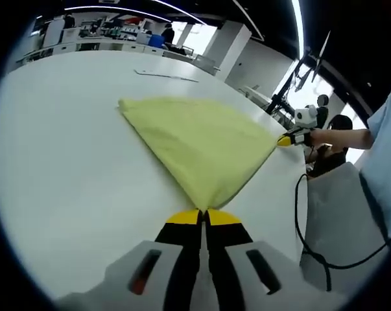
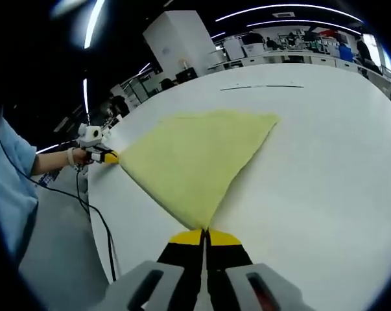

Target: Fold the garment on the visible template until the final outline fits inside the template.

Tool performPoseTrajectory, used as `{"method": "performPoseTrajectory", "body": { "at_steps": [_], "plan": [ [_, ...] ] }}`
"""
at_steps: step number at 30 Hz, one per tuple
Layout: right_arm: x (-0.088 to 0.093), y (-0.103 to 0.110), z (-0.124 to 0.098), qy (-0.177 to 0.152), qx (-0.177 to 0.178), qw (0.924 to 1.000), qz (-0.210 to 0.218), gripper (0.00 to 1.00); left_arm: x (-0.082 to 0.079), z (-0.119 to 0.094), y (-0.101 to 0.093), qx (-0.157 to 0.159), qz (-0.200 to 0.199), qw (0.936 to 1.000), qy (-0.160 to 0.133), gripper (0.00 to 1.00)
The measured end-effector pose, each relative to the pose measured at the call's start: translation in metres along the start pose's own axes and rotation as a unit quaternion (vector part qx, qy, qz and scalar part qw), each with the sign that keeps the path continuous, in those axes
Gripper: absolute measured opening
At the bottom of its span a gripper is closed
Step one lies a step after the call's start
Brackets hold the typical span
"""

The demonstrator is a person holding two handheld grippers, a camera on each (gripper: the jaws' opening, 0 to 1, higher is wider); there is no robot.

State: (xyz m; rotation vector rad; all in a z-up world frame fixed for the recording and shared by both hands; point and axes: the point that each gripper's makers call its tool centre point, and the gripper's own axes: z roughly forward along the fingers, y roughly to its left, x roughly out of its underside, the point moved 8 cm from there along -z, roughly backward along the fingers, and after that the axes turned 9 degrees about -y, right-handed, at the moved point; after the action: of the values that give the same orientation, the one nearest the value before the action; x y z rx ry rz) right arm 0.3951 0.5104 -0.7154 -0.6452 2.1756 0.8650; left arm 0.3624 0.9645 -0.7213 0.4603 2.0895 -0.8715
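Right now my left gripper [image 1: 206, 217] is clenched on one corner of the soft yellow cloth garment [image 1: 198, 139], and my right gripper [image 2: 205, 236] is clenched on the other near corner, jaws pressed together in both views. Between them the cloth fans out flat across the round white tabletop [image 1: 65, 168], its far corner pointing toward the thin dark template line [image 1: 166, 76] near the far edge. I judge the fold goes best if I lift both corners evenly, keep the near edge taut, and carry it forward without dragging.
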Motion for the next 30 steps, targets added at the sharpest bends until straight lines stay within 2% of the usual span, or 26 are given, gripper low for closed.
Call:
{"method": "performPoseTrajectory", "body": {
  "at_steps": [4, 8, 11, 13, 14, 17, 19, 21, 27, 30],
  "plan": [
    [0.000, 0.000, 0.000, 0.001, 0.000, 1.0000, 0.001, 0.00, 0.000, 0.000, 0.000, 0.001, 0.004, 1.0000, -0.001, 0.00],
    [-0.001, 0.000, 0.000, 0.002, 0.001, 1.0000, 0.002, 0.00, 0.001, 0.000, 0.000, 0.008, 0.028, 0.9996, -0.007, 0.00],
    [-0.001, 0.000, 0.000, 0.003, 0.001, 1.0000, 0.006, 0.00, 0.001, 0.000, 0.000, 0.008, 0.022, 0.9997, -0.010, 0.02],
    [-0.002, 0.001, 0.000, 0.006, -0.001, 0.9999, 0.008, 0.00, 0.000, 0.000, -0.001, 0.010, 0.024, 0.9996, -0.013, 0.05],
    [-0.003, 0.003, 0.000, 0.007, -0.003, 0.9999, 0.006, 0.02, -0.001, -0.001, -0.002, 0.011, 0.026, 0.9995, -0.015, 0.11],
    [-0.010, 0.006, -0.004, -0.004, -0.005, 1.0000, 0.002, 0.20, -0.007, -0.005, -0.003, 0.005, 0.040, 0.9989, -0.025, 0.29],
    [-0.015, 0.006, -0.007, -0.013, -0.001, 0.9998, -0.016, 0.30, -0.010, -0.009, -0.004, 0.003, 0.048, 0.9985, -0.027, 0.34],
    [-0.020, 0.006, -0.011, -0.019, 0.008, 0.9995, -0.024, 0.42, -0.014, -0.011, -0.005, 0.002, 0.052, 0.9982, -0.030, 0.42],
    [-0.033, 0.005, -0.020, -0.041, 0.032, 0.9975, -0.049, 0.65, -0.028, -0.019, -0.005, -0.018, 0.079, 0.9959, -0.040, 0.69],
    [-0.037, 0.005, -0.024, -0.048, 0.043, 0.9963, -0.058, 0.77, -0.030, -0.020, -0.003, -0.030, 0.086, 0.9951, -0.038, 0.87]
  ]
}}
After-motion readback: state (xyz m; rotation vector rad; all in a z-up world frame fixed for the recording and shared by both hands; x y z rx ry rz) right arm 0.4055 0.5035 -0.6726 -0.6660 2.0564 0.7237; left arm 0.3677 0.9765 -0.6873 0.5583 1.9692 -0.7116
